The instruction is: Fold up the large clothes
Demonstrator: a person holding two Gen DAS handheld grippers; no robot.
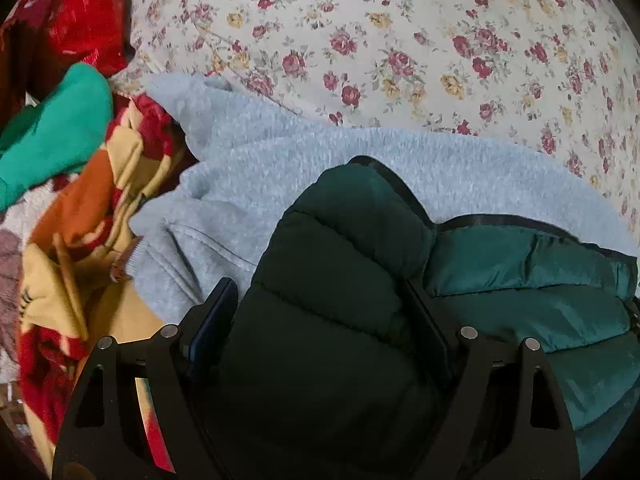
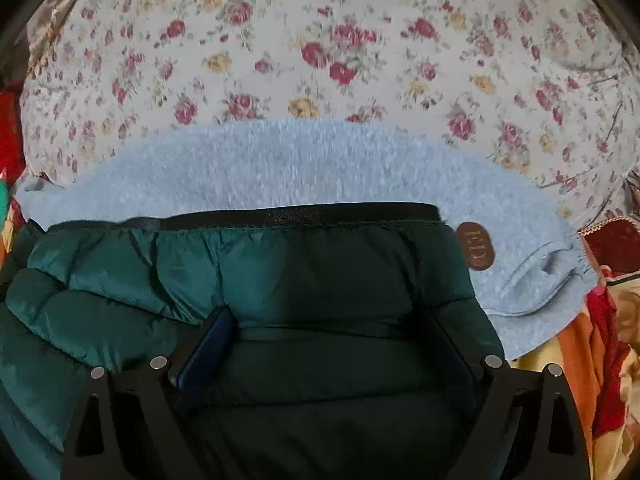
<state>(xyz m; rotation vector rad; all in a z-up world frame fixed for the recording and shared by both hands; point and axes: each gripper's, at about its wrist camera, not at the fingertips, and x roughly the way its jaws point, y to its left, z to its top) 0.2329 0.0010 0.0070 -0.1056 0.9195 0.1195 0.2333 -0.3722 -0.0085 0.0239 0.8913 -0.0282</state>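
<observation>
Dark-green quilted puffer jacket [image 1: 520, 272] lies bunched on a light-blue fleece garment [image 2: 280, 160], both on the bed's floral sheet [image 1: 400, 40], toward its near edge. Left gripper [image 1: 320, 312] fingers clamp a thick roll of jacket; right gripper [image 2: 332, 344] fingers pinch it below the black-trimmed edge. Looks mid-fold: jacket doubled over, not flat yet. Fleece unfolded. Mixed clothes pile [image 1: 80, 220] at the left edge waits untouched.

Dark green puffer jacket [image 2: 280, 276] bunched atop flat pale-blue fleece [image 2: 280, 164].
</observation>
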